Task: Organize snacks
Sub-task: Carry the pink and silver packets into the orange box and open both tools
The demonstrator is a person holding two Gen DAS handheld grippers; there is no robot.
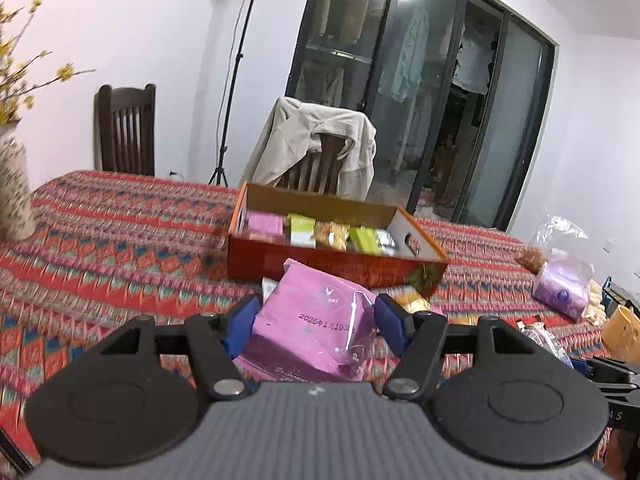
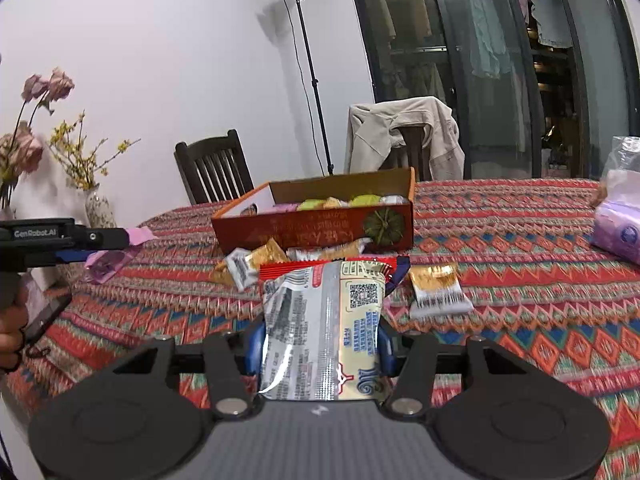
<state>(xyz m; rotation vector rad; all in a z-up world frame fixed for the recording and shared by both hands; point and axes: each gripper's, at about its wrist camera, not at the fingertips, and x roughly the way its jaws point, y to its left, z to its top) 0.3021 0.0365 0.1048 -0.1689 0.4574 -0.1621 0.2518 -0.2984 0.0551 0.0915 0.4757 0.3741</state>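
Pink foil packet (image 1: 316,320): 1 item, clamped between the blue pads of the left gripper (image 1: 316,316), carried clear of the patterned tablecloth (image 1: 120,240). It sits just in front of the orange cardboard box (image 1: 336,264), short of its near wall.

Silver-and-cream wrapped snack (image 2: 324,320): 1 item, red-edged at the top, pinched at its lower half by the right gripper (image 2: 320,350), standing nearly upright, also short of the box.

Box contents: 1 row of packets along the far side, pink, green, golden and silver; the near strip of the box looks free, though its floor is partly hidden by the wall.

Loose stock: several gold-and-white sachets (image 2: 438,288) lie on the cloth between the box and the grippers.

Handling note, as judgement: both packets appear bound for the box. Carry each above the near wall before lowering, since soft wrappers will fold if they catch the rim. Seat 1 packet at a time so the grippers do not crowd each other, and set each down beside the matching colour before letting go.
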